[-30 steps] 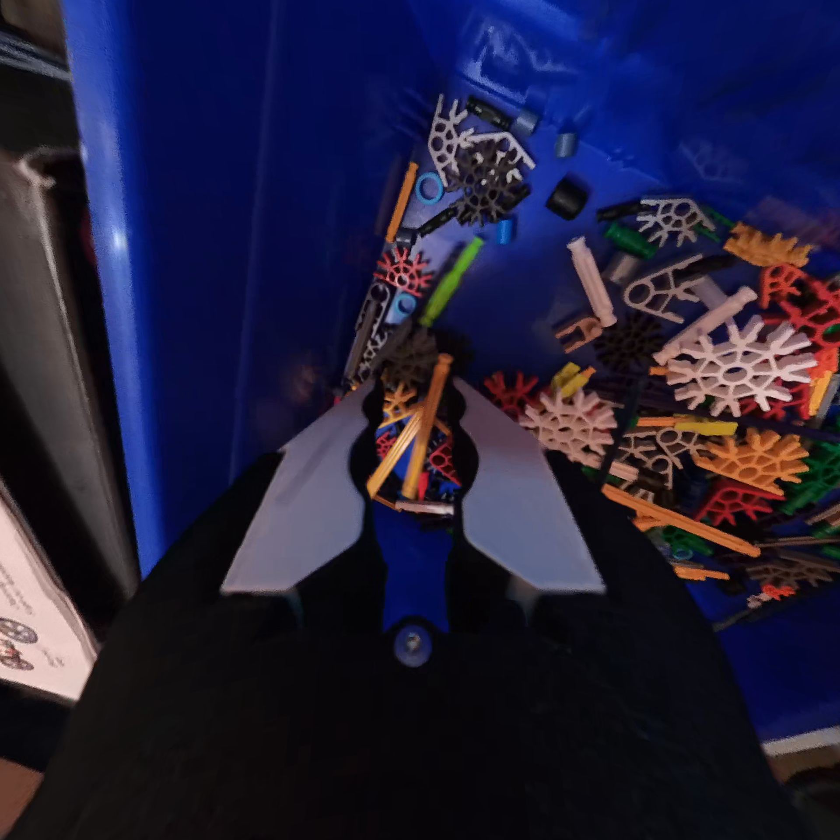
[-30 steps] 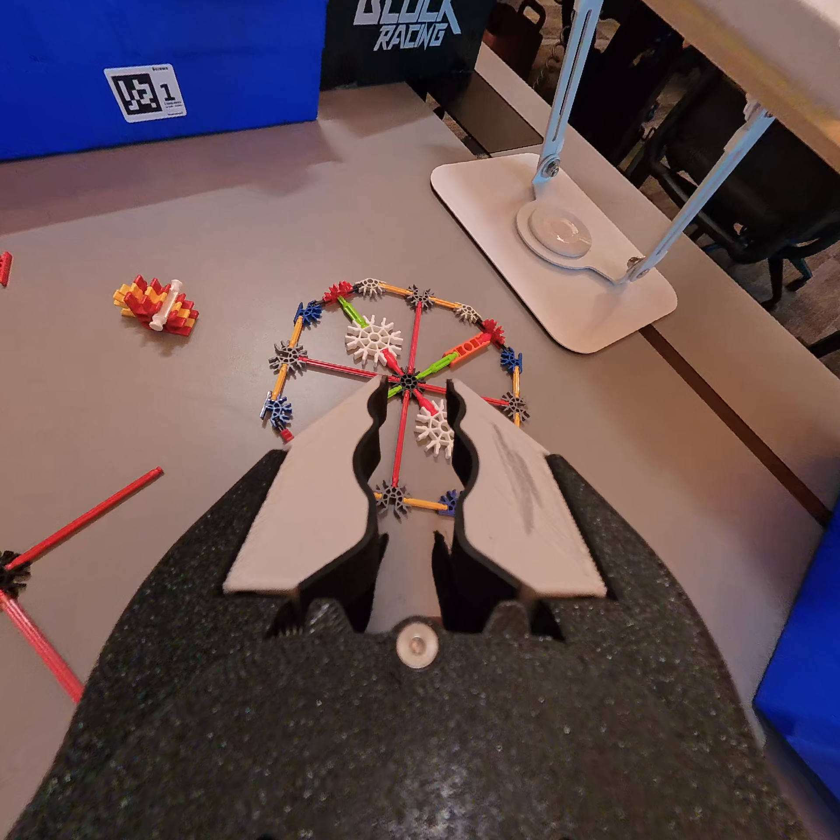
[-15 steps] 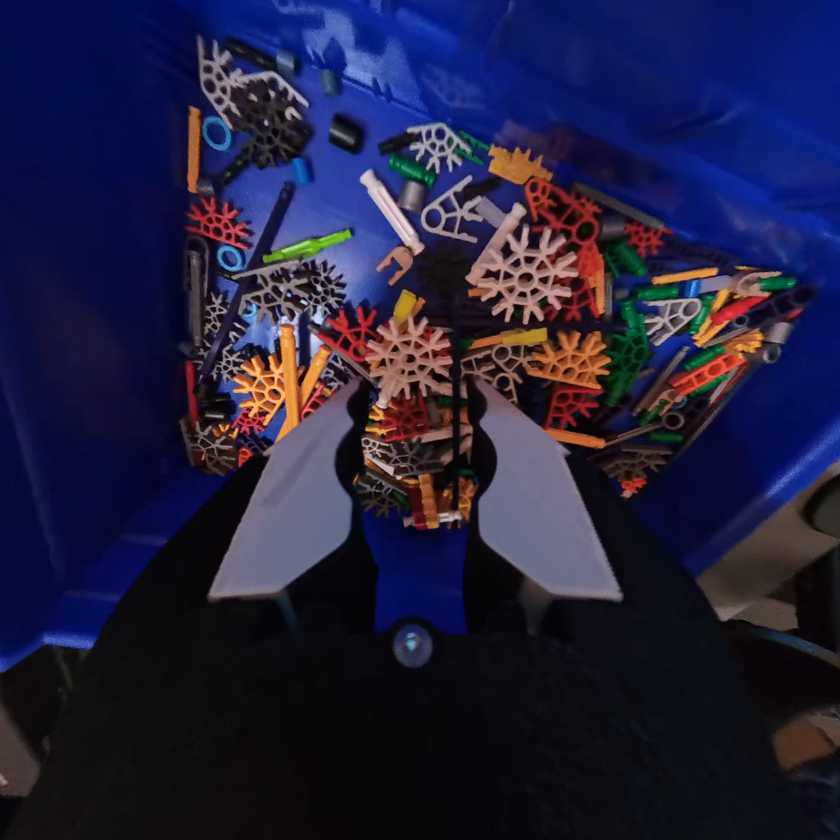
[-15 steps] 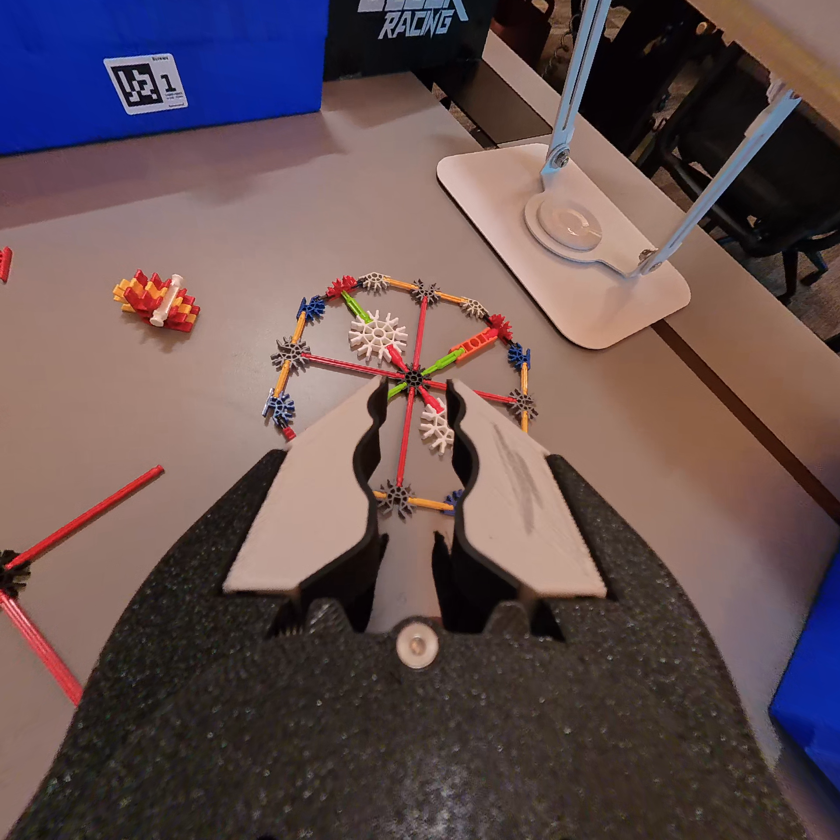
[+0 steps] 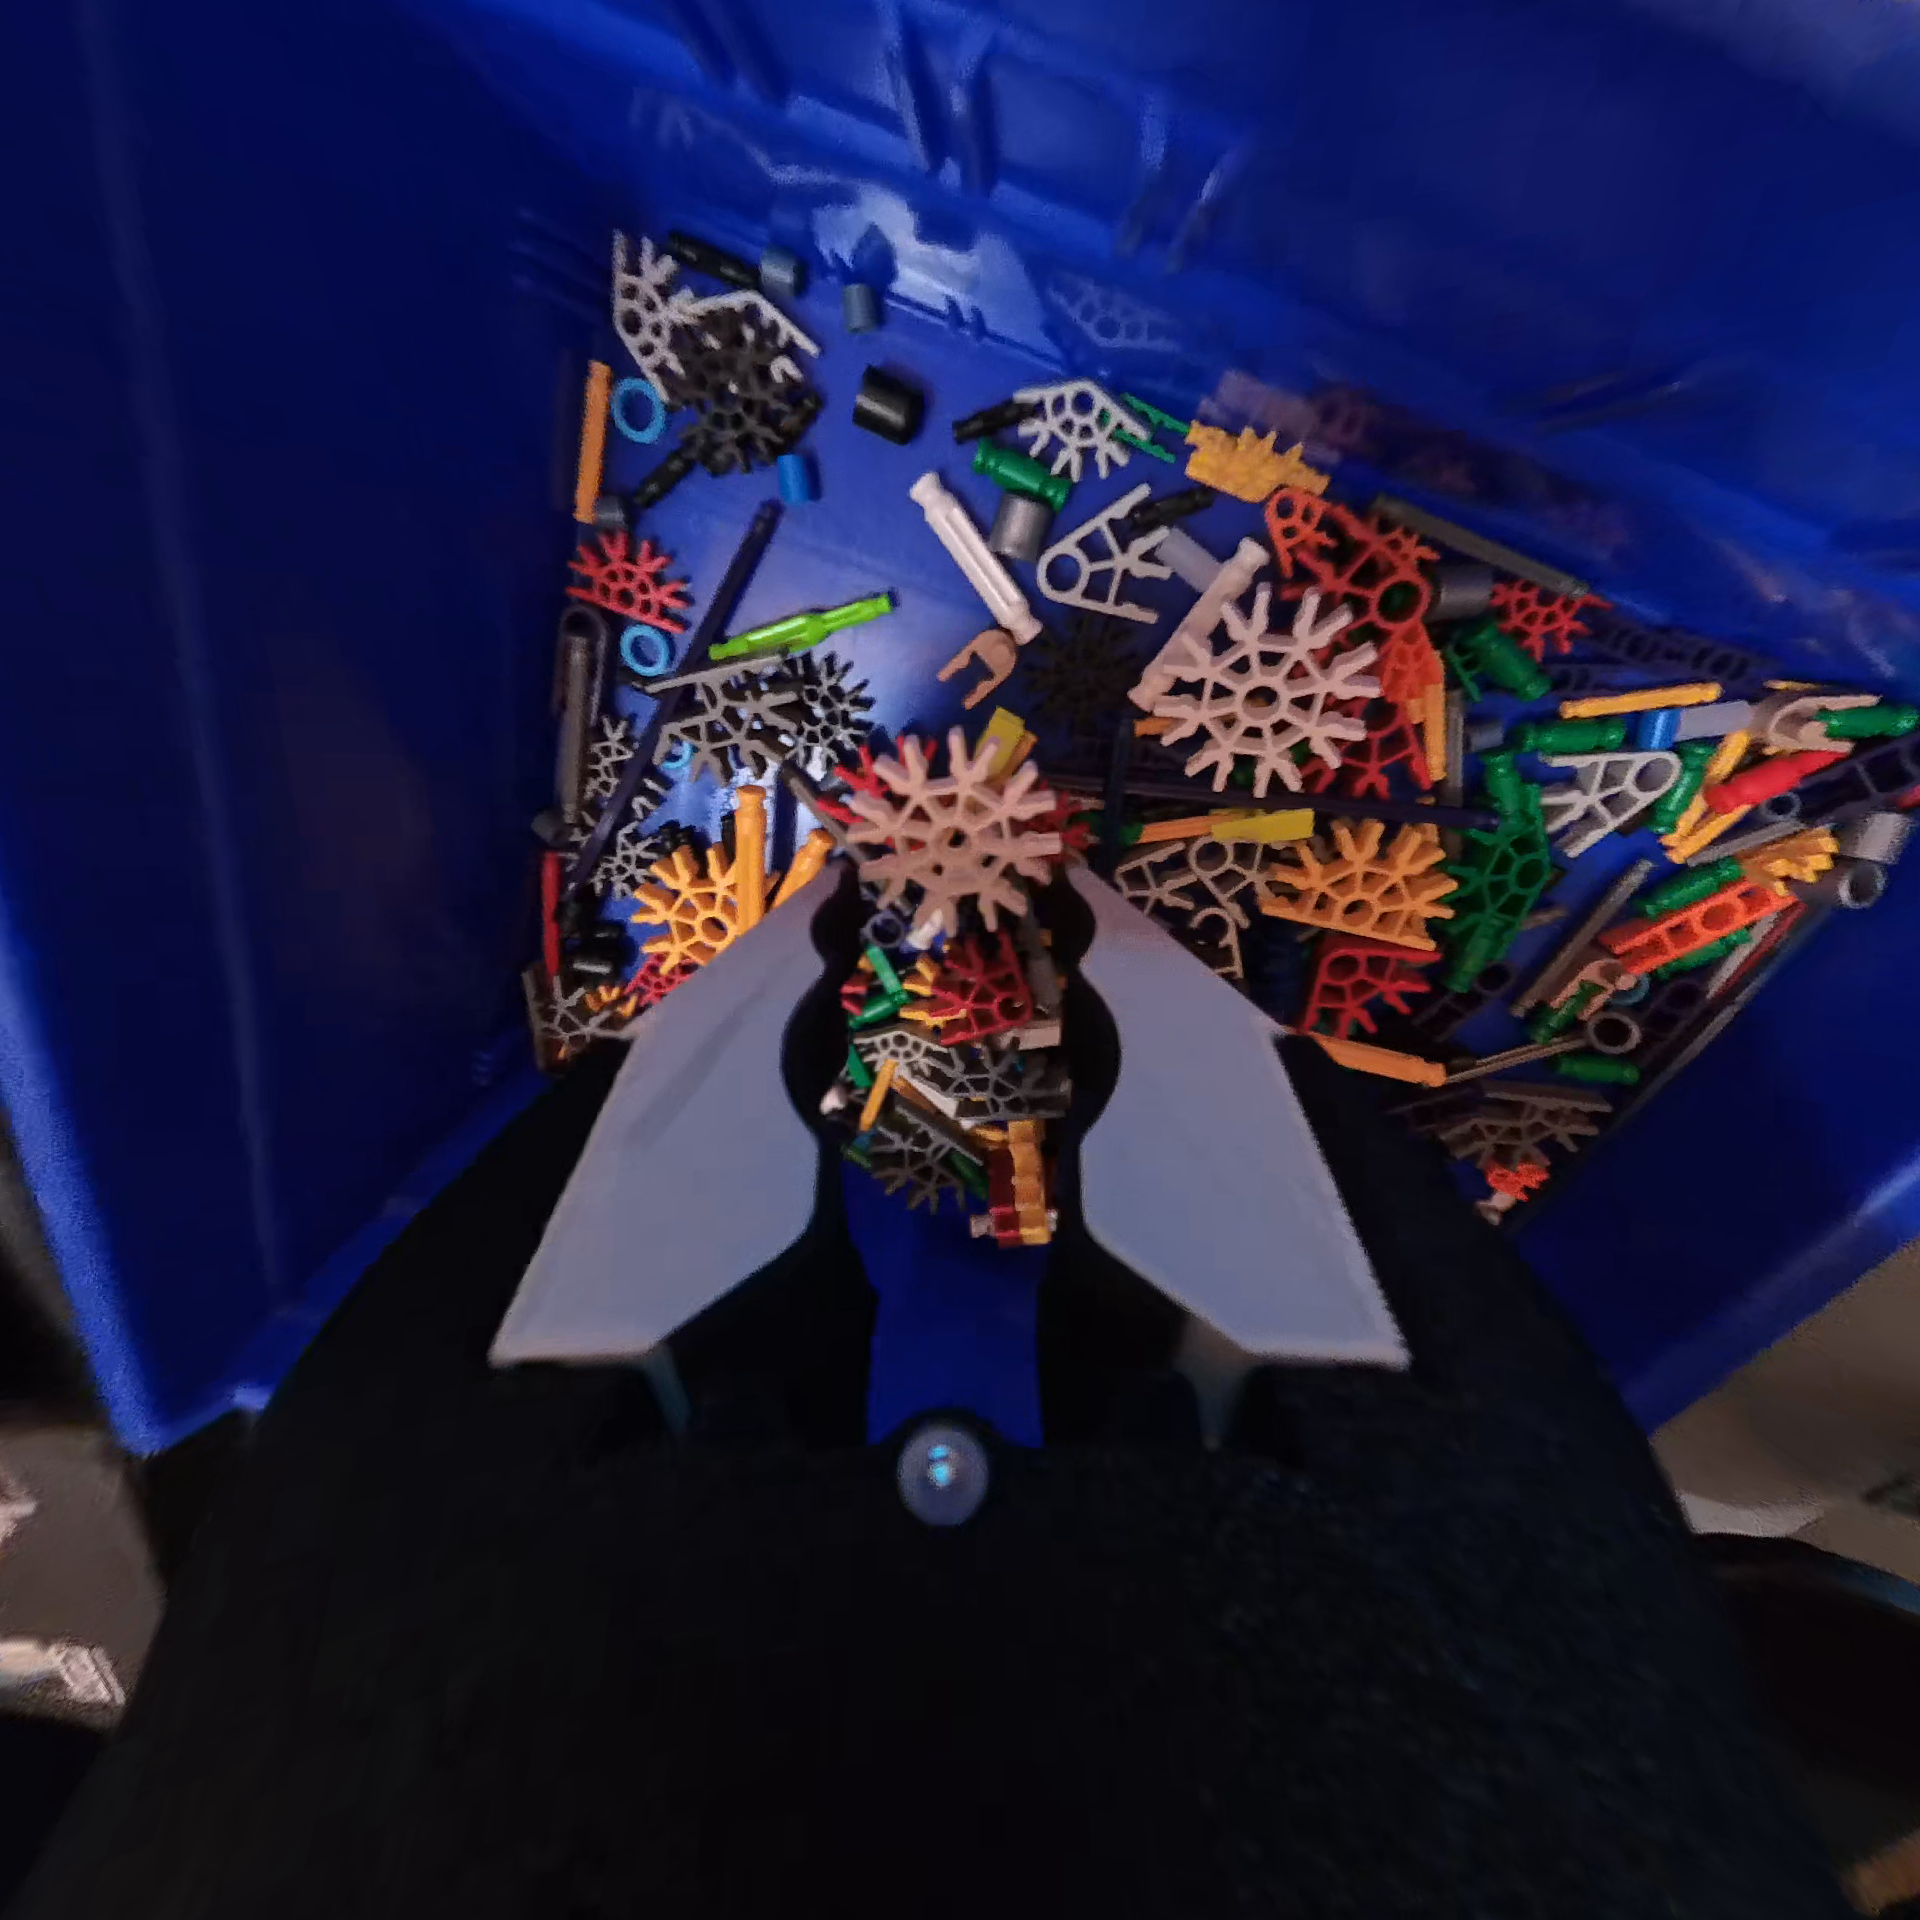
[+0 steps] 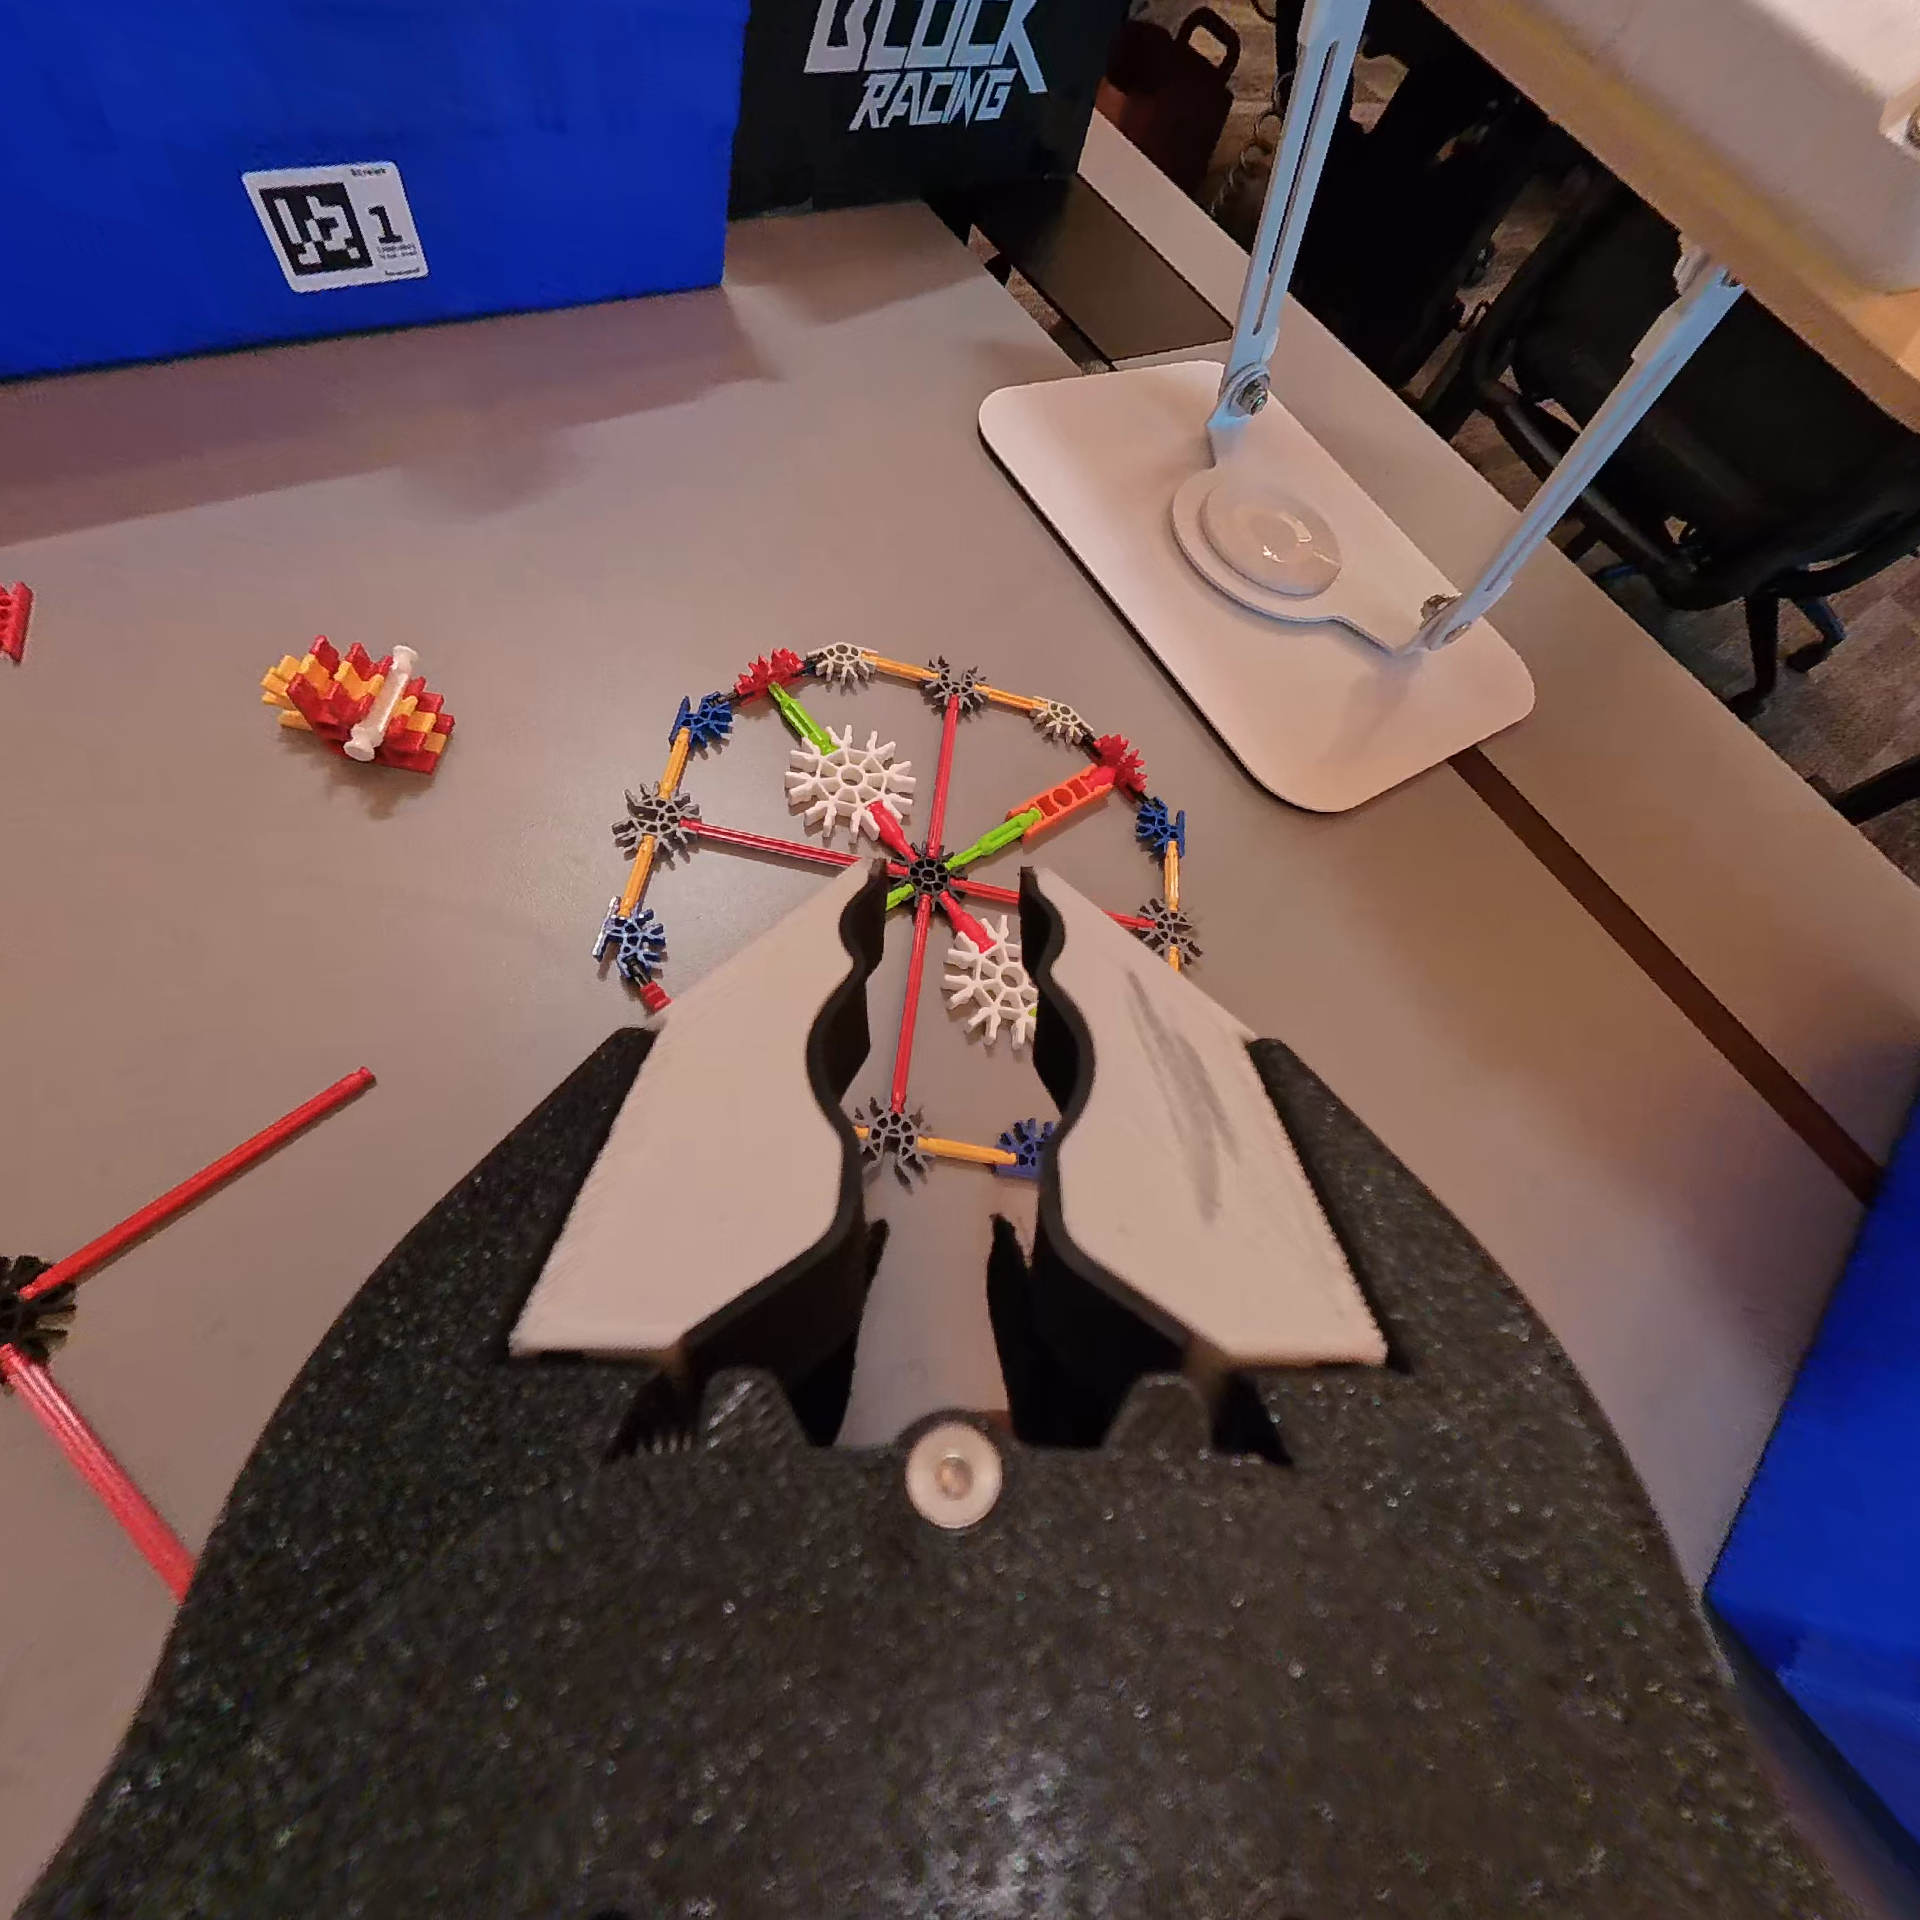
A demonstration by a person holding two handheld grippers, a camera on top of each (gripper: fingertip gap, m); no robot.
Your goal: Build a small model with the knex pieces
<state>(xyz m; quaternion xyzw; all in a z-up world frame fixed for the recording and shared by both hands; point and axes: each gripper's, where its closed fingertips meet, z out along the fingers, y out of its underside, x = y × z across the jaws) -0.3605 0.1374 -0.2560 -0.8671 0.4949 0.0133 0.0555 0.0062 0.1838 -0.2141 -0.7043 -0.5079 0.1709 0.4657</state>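
- The grey table (image 6: 436,499) carries a blue bin (image 6: 499,125) with a square-patterned sticker at its far side, a white lamp base (image 6: 1122,499) at the far right, and a second blue bin edge (image 6: 1829,1455) at the near right.
- Another blue bin (image 5: 312,623) (seen from inside, in dim light) holds a heap of loose construction-toy pieces: rods, clips and snowflake-shaped connectors in many colours.
- A flat wheel (image 6: 904,873) of rods and connectors lies on the table, with two white snowflakes inside its ring.
- The right gripper (image 6: 951,883) hovers over the wheel's black hub, jaws parted and holding nothing.
- The left gripper (image 5: 951,883) reaches down into the bin, jaws apart, empty; a pale snowflake connector (image 5: 951,831) lies just past its tips.
- A red-and-yellow cluster (image 6: 358,707) with a white rod sits apart to the wheel's left.
- Red rods (image 6: 197,1174) joined at a black connector lie at the near left.
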